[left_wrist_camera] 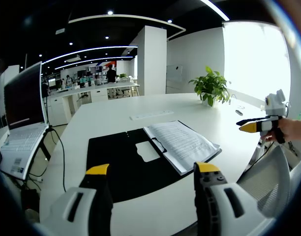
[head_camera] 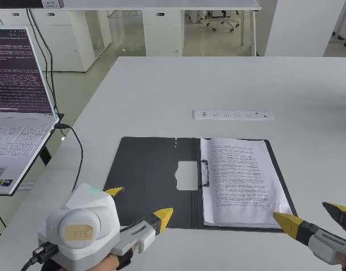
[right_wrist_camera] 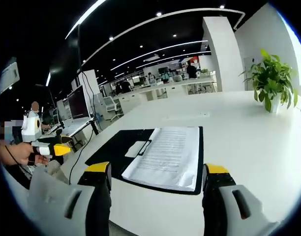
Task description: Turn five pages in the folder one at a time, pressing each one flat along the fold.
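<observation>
Both wide open and holding nothing, my left gripper (head_camera: pixel 139 202) and right gripper (head_camera: pixel 311 213) hover at the near edge of the black folder (head_camera: pixel 150 180), which lies open on the white table (head_camera: pixel 218 84). A careless pinch could lift several sheets or crease one. The printed pages (head_camera: pixel 243 180) look thin, flat and slippery, stacked beside the clip (head_camera: pixel 204 172).

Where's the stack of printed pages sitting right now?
In the head view, the paper stack lies on the right half of the open black folder, on the person's side of the white power strip.
</observation>
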`<state>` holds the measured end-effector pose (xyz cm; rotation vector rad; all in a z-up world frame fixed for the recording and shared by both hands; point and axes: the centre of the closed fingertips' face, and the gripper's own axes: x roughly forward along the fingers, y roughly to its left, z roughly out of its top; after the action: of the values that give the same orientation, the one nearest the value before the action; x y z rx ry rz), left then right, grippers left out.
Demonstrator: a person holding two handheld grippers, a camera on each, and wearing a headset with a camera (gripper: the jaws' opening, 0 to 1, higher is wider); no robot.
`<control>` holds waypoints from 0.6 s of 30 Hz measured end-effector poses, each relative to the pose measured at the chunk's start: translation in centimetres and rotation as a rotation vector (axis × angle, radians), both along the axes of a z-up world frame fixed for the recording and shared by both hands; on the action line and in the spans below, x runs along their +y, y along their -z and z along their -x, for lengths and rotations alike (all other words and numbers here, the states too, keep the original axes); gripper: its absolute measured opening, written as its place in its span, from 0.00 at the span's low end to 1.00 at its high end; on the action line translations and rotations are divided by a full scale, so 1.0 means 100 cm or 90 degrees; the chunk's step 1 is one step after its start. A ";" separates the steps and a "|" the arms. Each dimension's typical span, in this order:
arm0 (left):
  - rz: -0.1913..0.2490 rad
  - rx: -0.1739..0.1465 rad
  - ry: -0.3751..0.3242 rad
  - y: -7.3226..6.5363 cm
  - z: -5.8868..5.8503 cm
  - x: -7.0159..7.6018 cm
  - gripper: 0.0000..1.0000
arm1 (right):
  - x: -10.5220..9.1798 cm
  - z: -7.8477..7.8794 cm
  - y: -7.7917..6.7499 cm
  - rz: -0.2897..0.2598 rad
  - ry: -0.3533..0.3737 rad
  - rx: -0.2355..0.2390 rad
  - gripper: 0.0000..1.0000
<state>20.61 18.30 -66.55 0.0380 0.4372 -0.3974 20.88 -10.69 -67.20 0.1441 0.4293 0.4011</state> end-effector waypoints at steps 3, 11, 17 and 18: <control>0.011 -0.005 0.000 -0.004 -0.001 -0.002 0.69 | 0.001 0.000 -0.002 -0.006 0.000 -0.006 0.70; 0.018 -0.009 -0.004 -0.006 0.000 -0.004 0.70 | -0.001 -0.003 0.000 0.002 0.003 0.000 0.73; 0.018 -0.008 -0.012 -0.005 0.001 0.000 0.72 | 0.000 0.000 0.004 0.009 -0.003 0.005 0.75; 0.019 -0.007 -0.013 -0.005 0.001 0.001 0.72 | 0.000 0.001 0.005 0.006 -0.002 0.009 0.76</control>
<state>20.47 18.37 -66.03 0.0073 0.4203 -0.3825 20.80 -10.73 -67.73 0.1372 0.4446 0.4014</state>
